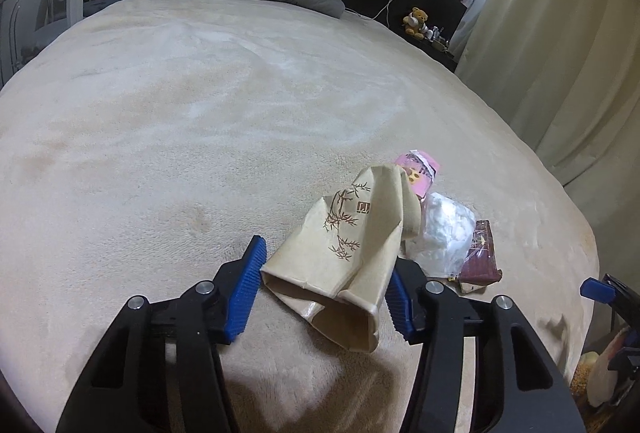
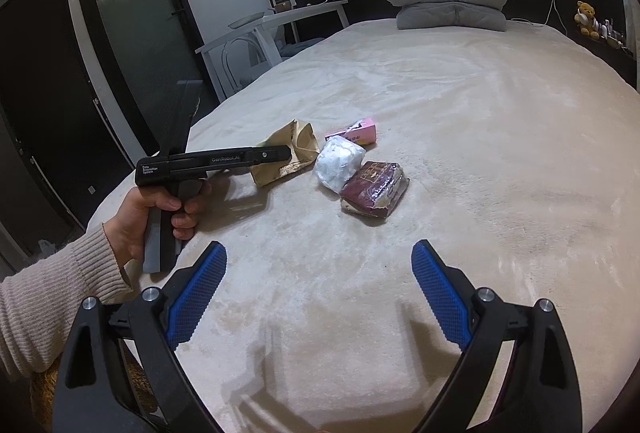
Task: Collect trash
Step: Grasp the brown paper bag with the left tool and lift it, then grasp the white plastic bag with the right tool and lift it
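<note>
**Inspector:** State of the left gripper (image 1: 326,261)?

**Assessor:** Found closed about the tan paper bag with the printed bamboo sprig (image 1: 340,245); blue ribbed pads (image 1: 244,293) noted against both flanks of the bag, apparently pressing; judged a grip, though a light one.

**Inspector:** Lie of the bag?

**Assessor:** Recorded on the cream plush bedcover (image 1: 200,113), near its foot; long axis noted running away from the tool, roughly along the fingers, leaning a little to the right; open mouth turned back toward the wrist, closed end farthest off.

**Inspector:** Remaining trash?

**Assessor:** Logged just beyond and right of the bag: a small pink carton (image 1: 418,177), a crumpled white plastic bundle (image 1: 444,229), a maroon wrapped packet (image 1: 480,253); bundle seen touching the packet, apparently touching the bag too.

**Inspector:** Right gripper (image 2: 320,249)?

**Assessor:** Found spread wide, nothing between the pads; held well short of the pile, pointed toward the maroon packet; judged the farther tool; left plainly nearer, so lift of the bag judged next, straight back along its axis.
</note>
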{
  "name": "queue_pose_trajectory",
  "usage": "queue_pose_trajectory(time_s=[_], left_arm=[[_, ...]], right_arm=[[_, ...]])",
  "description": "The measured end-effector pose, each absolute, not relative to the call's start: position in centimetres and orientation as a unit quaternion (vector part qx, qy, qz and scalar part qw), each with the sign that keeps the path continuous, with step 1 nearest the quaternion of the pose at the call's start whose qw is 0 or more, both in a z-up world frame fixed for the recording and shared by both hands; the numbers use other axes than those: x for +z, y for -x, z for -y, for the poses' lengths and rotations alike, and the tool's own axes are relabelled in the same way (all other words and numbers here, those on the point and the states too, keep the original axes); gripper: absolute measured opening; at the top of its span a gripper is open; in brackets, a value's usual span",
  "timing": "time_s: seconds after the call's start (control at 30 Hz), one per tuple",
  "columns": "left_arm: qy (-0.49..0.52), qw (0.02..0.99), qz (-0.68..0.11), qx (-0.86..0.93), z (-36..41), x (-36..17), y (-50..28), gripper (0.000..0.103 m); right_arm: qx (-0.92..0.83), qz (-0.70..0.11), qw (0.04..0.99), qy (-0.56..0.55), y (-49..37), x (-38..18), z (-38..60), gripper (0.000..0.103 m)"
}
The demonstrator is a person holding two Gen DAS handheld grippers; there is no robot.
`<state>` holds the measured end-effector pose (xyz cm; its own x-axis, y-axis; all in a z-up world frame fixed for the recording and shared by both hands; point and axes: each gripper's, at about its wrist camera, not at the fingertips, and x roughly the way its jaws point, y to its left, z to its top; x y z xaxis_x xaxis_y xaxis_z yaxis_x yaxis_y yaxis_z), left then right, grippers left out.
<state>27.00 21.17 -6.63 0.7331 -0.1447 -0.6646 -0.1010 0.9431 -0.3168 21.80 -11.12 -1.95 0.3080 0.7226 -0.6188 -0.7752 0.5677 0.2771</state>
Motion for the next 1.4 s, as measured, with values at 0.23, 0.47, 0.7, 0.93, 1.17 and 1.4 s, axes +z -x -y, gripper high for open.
queue_pose_trajectory(time_s=[0.23, 0.47, 0.7, 0.93, 1.17, 1.4], left_arm=[[0.148, 0.924, -0.353, -0.004, -20.6, -5.8, -26.2, 0.050], [0.146, 0.930, -0.337, 0.006, -20.4, -4.6, -24.5, 0.050], [0.163, 0.935, -0.314, 0.015, -21.0, -3.2, -22.7, 0.050], [0.173, 0.939, -0.297, 0.014, -21.3, -1.9, -21.0, 0.050], [0.183, 0.940, -0.288, 0.017, -21.6, -1.3, -20.1, 0.050], [0.184, 0.941, -0.285, 0.014, -21.5, -1.2, -19.7, 0.050]], right_arm=[[0.452, -0.359, 0.816, 0.032, -22.7, -2.1, 11.2, 0.092], [0.436, -0.359, 0.825, 0.027, -23.7, -2.4, 10.7, 0.092], [0.424, -0.350, 0.834, 0.044, -24.6, -3.3, 8.3, 0.092], [0.407, -0.350, 0.841, 0.057, -26.2, -4.1, 4.9, 0.092], [0.388, -0.344, 0.851, 0.089, -27.8, -4.9, 0.9, 0.092], [0.379, -0.347, 0.852, 0.104, -29.4, -5.6, -1.8, 0.091]])
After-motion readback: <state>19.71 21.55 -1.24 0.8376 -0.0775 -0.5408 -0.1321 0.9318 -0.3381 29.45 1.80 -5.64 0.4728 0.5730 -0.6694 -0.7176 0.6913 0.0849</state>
